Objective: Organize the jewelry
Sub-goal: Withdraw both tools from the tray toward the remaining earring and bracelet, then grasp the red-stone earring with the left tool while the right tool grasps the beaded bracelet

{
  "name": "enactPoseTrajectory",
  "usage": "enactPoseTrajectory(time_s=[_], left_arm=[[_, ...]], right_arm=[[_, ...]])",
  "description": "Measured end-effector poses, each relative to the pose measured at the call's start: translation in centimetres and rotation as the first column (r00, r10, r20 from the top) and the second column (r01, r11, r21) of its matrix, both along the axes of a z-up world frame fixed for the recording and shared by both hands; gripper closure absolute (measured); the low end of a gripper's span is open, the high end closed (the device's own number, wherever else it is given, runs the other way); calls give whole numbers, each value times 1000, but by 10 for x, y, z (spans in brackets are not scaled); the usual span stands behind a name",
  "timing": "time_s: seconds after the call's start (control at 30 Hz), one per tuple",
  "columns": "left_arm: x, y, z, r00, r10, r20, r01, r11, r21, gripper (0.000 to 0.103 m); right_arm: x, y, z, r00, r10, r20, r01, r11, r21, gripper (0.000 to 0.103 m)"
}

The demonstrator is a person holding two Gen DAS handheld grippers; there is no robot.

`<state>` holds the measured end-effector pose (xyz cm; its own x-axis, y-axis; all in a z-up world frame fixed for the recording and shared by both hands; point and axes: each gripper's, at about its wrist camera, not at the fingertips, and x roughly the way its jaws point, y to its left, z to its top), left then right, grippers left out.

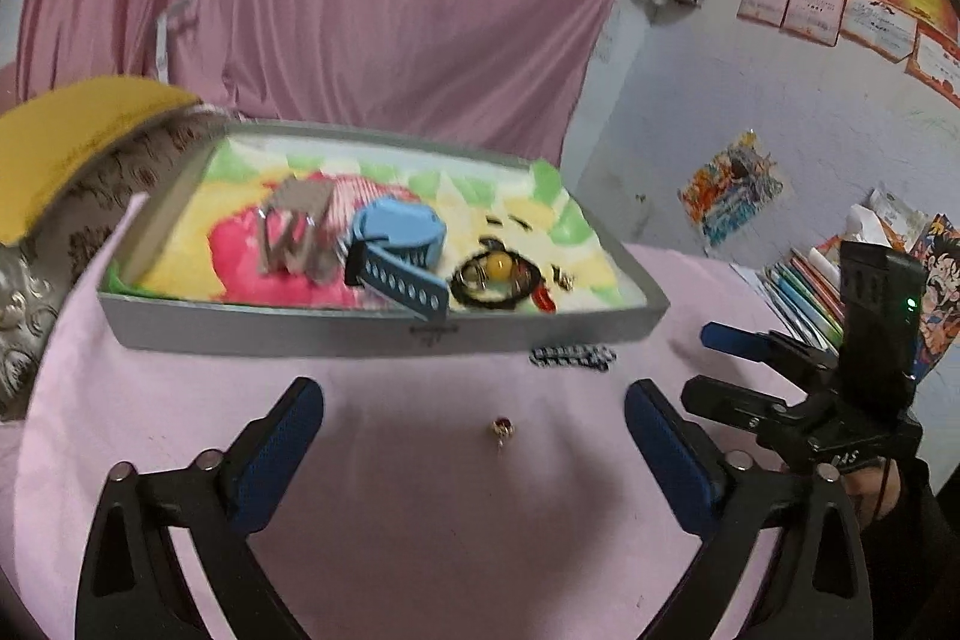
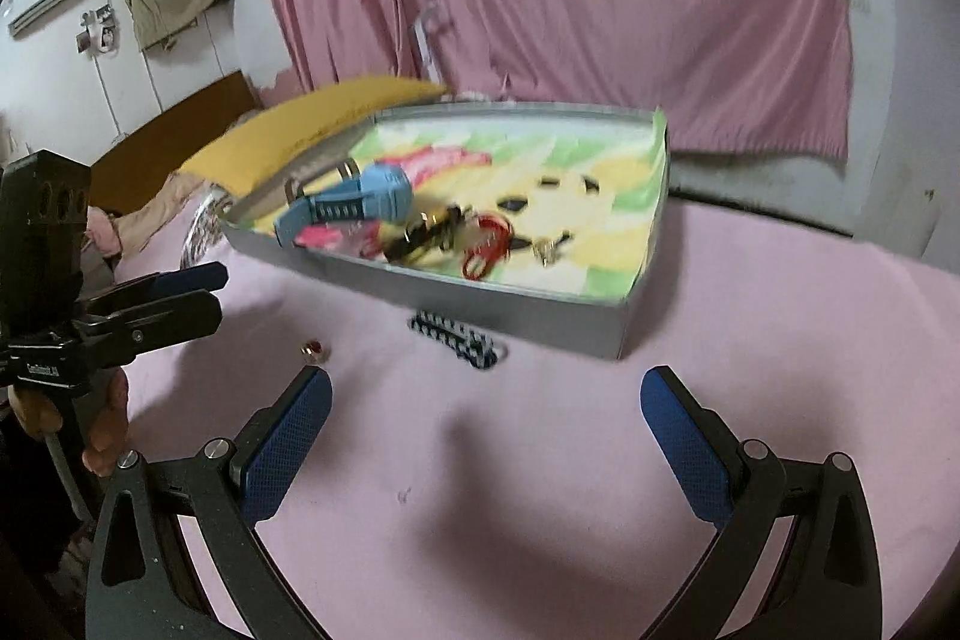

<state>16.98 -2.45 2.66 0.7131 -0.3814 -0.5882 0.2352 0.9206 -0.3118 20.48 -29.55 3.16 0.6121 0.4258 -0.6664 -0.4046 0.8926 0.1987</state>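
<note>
A grey tray lined with a colourful cloth sits on the pink surface. It holds a blue watch, a silver piece, a black ring with a yellow bead, and a red piece. A small red-stoned ring lies on the cloth between my open left gripper's fingers. A black-and-white beaded bracelet lies in front of the tray. My right gripper is open and empty, just short of the bracelet.
A pink curtain hangs behind. A yellow pillow lies left of the tray. Books and papers are stacked at the right by the wall. Each gripper shows in the other's view: the right gripper, the left gripper.
</note>
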Motion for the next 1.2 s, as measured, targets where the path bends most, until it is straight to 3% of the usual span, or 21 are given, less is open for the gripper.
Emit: enactPoseTrajectory(time_s=[0.13,0.5,0.6,0.87,0.97,1.1,1.2], left_arm=[[5,-8,-7,998,-35,-44,36,999,25,23],[17,-30,-15,987,-118,-109,129,987,96,61],[20,-34,-18,984,-127,-128,141,984,107,66],[25,-39,-24,976,-134,-171,155,981,116,81],[25,-42,-24,977,-126,-174,150,980,132,88],[26,-43,-24,977,-120,-175,145,981,132,88],[26,-40,-25,978,-111,-176,135,982,129,88]], right_arm=[[9,4,-9,999,19,-50,-20,1000,-21,7],[28,30,-13,992,85,-90,-94,990,-105,54],[31,35,-13,991,99,-95,-110,987,-115,61],[32,39,-12,989,117,-94,-128,984,-127,66],[33,41,-12,988,126,-91,-137,981,-134,75],[30,46,-12,986,144,-83,-155,976,-153,84],[25,49,-11,984,162,-78,-173,971,-167,85]])
